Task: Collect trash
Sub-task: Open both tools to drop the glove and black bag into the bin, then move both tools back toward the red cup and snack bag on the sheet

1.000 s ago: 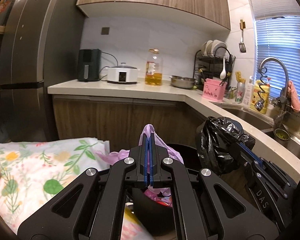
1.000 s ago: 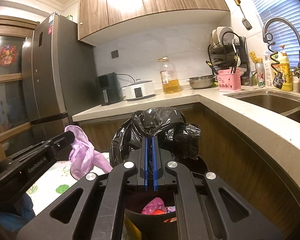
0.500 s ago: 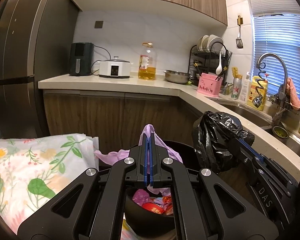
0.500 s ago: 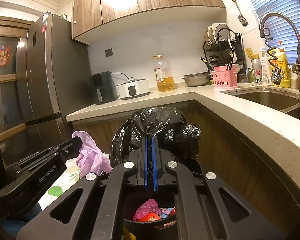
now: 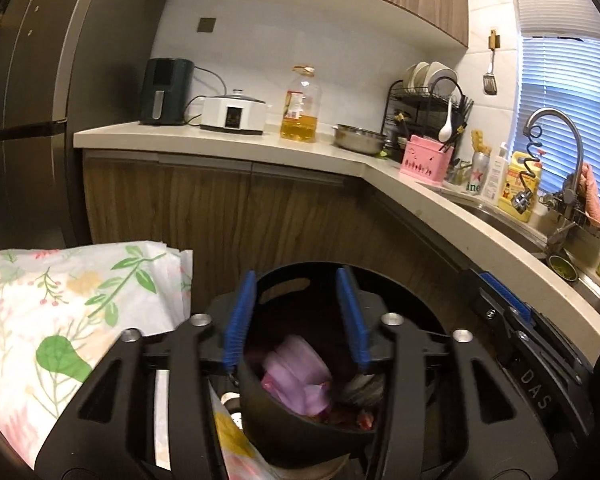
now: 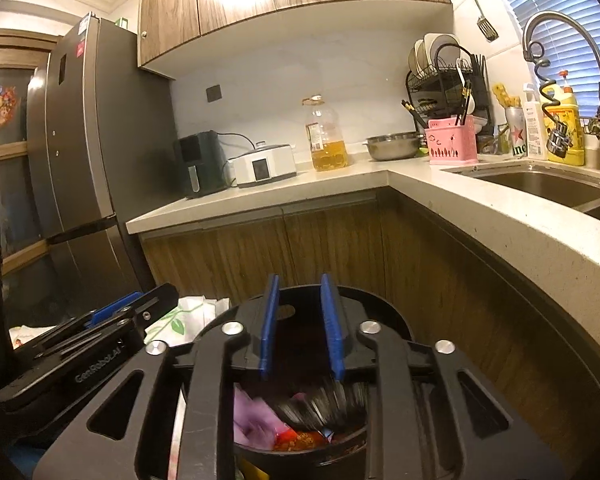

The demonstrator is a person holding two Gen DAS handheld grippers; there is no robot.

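Left wrist view blurs the purple trash [image 5: 296,376] inside the black bin [image 5: 300,424]; the black bag [image 6: 324,404] smears too. Left gripper [image 5: 296,320] and right gripper [image 6: 302,320] are opening, jaws apart, holding nothing.

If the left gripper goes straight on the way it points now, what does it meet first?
Most likely the far inner wall of the black trash bin, which lies directly ahead of the left gripper. Its jaws are opening with nothing between them; the purple bag sits lower in the bin. Depth is uncertain.
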